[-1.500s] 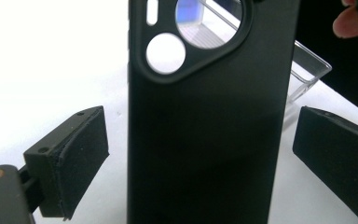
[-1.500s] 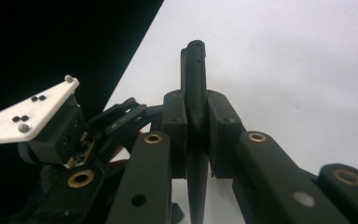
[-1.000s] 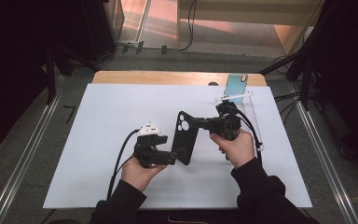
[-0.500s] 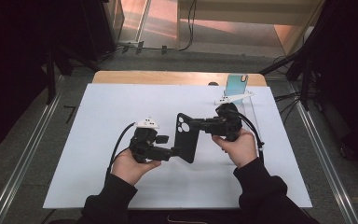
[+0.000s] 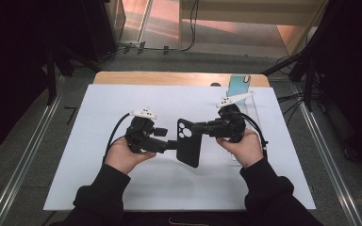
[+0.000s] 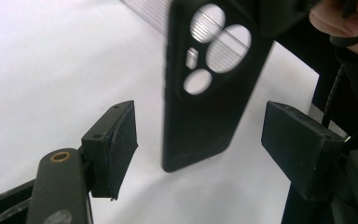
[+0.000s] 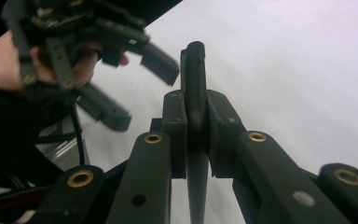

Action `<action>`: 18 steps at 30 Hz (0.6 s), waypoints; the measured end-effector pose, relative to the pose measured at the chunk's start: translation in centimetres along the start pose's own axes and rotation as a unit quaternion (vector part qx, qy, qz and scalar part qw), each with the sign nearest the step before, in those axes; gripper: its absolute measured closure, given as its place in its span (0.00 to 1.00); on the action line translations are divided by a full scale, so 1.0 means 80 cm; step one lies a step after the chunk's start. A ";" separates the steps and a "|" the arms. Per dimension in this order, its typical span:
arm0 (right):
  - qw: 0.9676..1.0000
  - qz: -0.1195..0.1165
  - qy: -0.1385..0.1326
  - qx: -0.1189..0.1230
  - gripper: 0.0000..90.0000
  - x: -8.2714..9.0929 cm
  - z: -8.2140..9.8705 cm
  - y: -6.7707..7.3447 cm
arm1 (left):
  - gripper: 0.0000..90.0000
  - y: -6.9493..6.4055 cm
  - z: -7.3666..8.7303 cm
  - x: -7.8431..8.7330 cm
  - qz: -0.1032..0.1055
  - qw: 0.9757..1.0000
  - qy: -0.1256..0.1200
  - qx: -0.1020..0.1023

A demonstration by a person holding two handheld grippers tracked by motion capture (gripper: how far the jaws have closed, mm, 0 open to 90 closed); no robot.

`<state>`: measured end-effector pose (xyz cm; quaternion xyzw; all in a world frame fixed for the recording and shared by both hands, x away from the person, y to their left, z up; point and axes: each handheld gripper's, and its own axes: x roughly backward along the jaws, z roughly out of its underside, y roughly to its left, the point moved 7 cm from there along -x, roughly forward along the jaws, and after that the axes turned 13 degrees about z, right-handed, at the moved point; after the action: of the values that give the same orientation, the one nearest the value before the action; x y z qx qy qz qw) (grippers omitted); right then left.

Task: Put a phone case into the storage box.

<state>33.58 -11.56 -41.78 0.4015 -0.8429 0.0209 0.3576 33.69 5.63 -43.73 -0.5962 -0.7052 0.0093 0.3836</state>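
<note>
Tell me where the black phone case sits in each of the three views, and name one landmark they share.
High view: black phone case at centre, between both grippers.
Left gripper view: upper centre, beyond the open jaws, camera holes up.
Right gripper view: edge-on at centre, clamped between the pads.
Shared landmark: the white table sheet.

We count one black rubbery phone case (image 5: 189, 144) clamped in right gripper (image 5: 201, 127); one pale turquoise upright phone (image 5: 238, 85) beyond it; two grippers, left gripper (image 5: 168, 144) included.

L gripper (image 5: 172, 143) jaws apart; R gripper (image 5: 195, 128) clamped, seemingly level.
</note>
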 end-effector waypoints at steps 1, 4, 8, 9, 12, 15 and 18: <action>1.000 -0.005 0.002 0.003 0.86 0.001 0.000 0.002 | 0.29 0.000 -0.002 0.001 0.005 1.000 0.002 -0.002; 1.000 -0.014 0.002 0.017 0.86 0.002 0.000 0.004 | 0.29 -0.001 -0.008 0.003 0.023 1.000 0.004 -0.011; 0.999 -0.033 0.002 0.029 0.86 0.003 0.000 0.006 | 0.29 -0.002 -0.015 0.003 0.031 0.999 0.023 -0.035; 0.999 -0.036 0.002 0.032 0.86 0.004 0.001 0.006 | 0.29 -0.003 -0.016 0.002 0.035 0.998 0.028 -0.040; 0.998 -0.044 0.001 0.046 0.86 0.004 0.002 0.007 | 0.29 -0.005 -0.019 -0.001 0.055 0.997 0.039 -0.047; 0.997 -0.050 0.005 0.054 0.86 0.003 0.003 0.007 | 0.30 -0.005 -0.021 -0.005 0.063 0.995 0.047 -0.059; 0.997 -0.057 0.007 0.055 0.86 0.002 0.004 0.007 | 0.33 -0.005 -0.024 -0.009 0.065 0.993 0.049 -0.082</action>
<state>32.89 -11.39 -41.75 0.4677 -0.8137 0.0501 0.3415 34.40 4.08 -42.55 -0.6700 -0.6436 -0.0531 0.3662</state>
